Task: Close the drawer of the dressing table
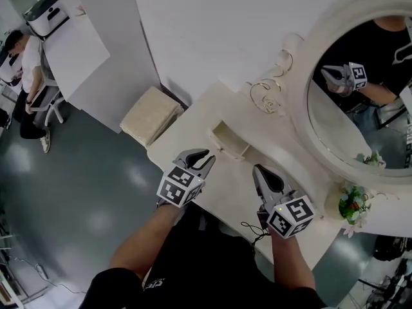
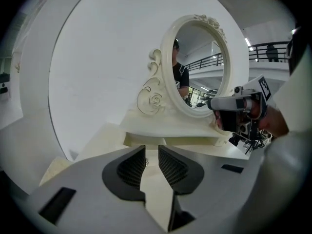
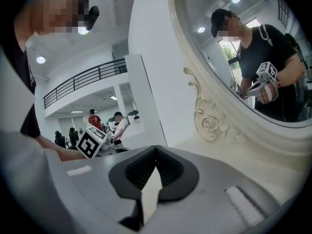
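Fingers (image 2: 171, 168) of the left gripper (image 2: 151, 151) stand partly apart with nothing gripped, aimed at the small drawer (image 1: 229, 140), which juts open from the base left of the mirror (image 1: 364, 89). The right gripper (image 3: 156, 149) is closed and empty, in front of the mirror. A tiny knob may sit just ahead, though it is too small to be sure. An off-centre push could skew the drawer and jam it, or the tips could slide over its front.

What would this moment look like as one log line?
drawer: open | left gripper: jaws apart, empty, near drawer | right gripper: jaws shut, empty
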